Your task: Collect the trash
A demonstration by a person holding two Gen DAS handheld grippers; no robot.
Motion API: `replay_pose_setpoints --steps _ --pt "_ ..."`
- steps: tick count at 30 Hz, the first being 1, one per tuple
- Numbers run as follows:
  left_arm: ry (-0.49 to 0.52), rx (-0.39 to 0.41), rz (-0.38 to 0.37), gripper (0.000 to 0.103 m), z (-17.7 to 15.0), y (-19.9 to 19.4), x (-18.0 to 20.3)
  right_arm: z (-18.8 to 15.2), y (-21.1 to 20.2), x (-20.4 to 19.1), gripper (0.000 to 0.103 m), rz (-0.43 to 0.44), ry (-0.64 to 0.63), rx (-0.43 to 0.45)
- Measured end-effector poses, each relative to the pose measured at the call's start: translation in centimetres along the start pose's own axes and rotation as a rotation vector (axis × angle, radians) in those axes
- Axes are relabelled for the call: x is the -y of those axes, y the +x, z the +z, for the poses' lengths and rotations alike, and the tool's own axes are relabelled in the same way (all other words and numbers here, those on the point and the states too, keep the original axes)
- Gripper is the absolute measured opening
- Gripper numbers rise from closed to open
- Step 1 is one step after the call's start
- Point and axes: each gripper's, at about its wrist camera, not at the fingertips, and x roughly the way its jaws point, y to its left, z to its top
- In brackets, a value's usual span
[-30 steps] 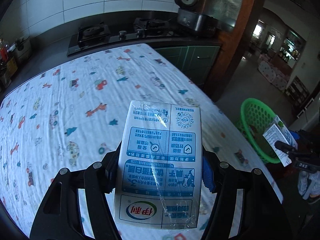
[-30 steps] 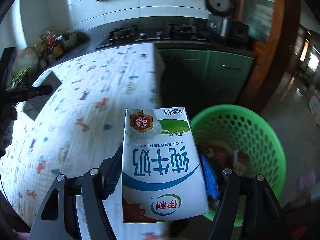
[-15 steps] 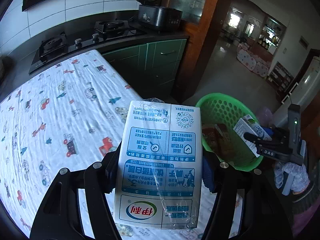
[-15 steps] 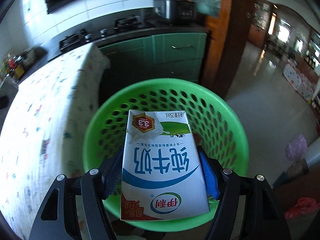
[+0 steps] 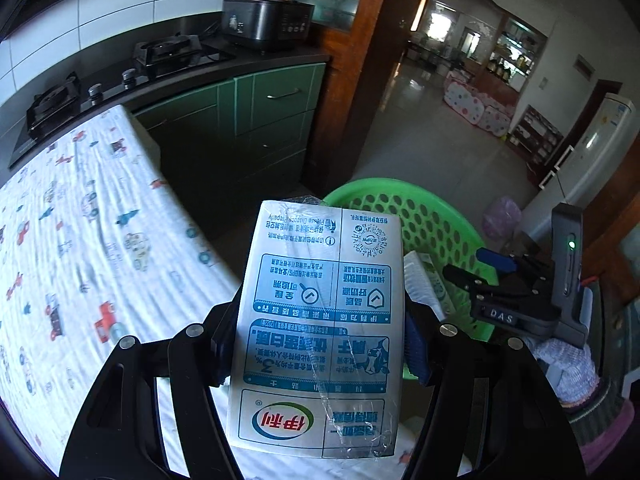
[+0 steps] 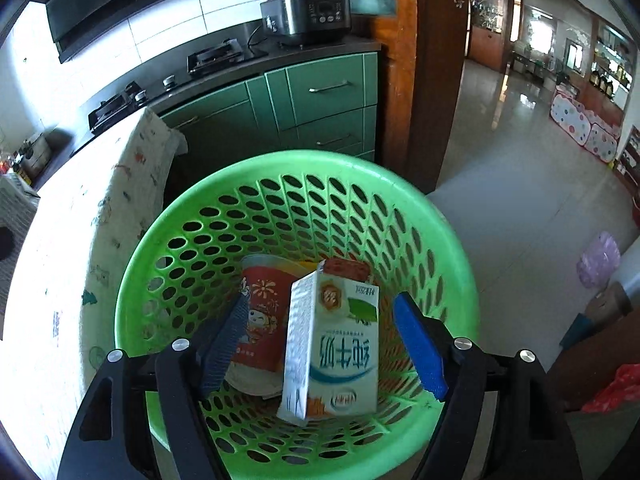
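My left gripper [image 5: 320,346] is shut on a blue-and-white milk carton [image 5: 320,312], held above the table edge, short of the green basket [image 5: 432,216]. In the right wrist view, my right gripper [image 6: 320,338] hangs over the green basket [image 6: 304,164] with its jaws opening. A second milk carton [image 6: 340,344] sits loose and tilted between the blue pads [image 6: 420,344], which no longer touch it, and it is dropping into the basket. The left wrist view also shows the right gripper [image 5: 480,270] over the basket, with that carton [image 5: 424,284] beside it.
A red paper cup [image 6: 264,300] and other wrappers lie inside the basket. The table with its printed cloth [image 5: 80,240] is on the left. Green cabinets [image 6: 320,96] and a wooden post [image 6: 432,60] stand behind the basket. Tiled floor [image 6: 520,168] stretches to the right.
Both grippers swung right from the table toward the basket. The right gripper's jaws spread and let go of its carton, which now tips loose. The left still grips its carton.
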Motion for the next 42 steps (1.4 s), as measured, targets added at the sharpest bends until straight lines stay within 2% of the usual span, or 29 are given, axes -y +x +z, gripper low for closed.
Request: replay_pose_setpoints --steps 2,8,13,20,23,25,31,42 --pt "-0.003 0.002 -0.013 0.064 0.3 0.6 0.6 -0.2 -0.7 -0.1 0.073 -0.016 -0.016 0.013" --pt "-0.032 -0.024 -0.032 0.065 1.1 3.1 1.8 -1.4 -3.5 -0.2 0.085 -0.058 -0.054 0.073" --pt "-0.033 -0.029 -0.039 0.066 1.1 4.3 2.8 -2.5 -5.1 -0.4 0.086 -0.077 -0.07 0.094" --pt "-0.029 -0.042 -0.045 0.067 1.1 5.5 3.4 -4.0 -6.5 -0.9 0.087 -0.056 -0.076 0.111" --pt "-0.028 -0.038 -0.048 0.075 1.3 5.5 3.3 -4.3 -7.0 -1.1 0.088 -0.043 -0.067 0.114" --pt "-0.025 -0.037 -0.05 0.076 1.2 5.5 3.4 -4.5 -7.2 -1.3 0.089 -0.037 -0.062 0.115" --pt "-0.015 -0.023 -0.048 0.077 0.4 3.7 2.9 -5.4 -8.3 -2.0 0.09 -0.026 -0.05 0.123" --pt "-0.021 0.073 0.027 0.088 -2.9 -4.1 -0.1 -7.6 -11.8 -6.1 0.094 -0.044 -0.083 0.17"
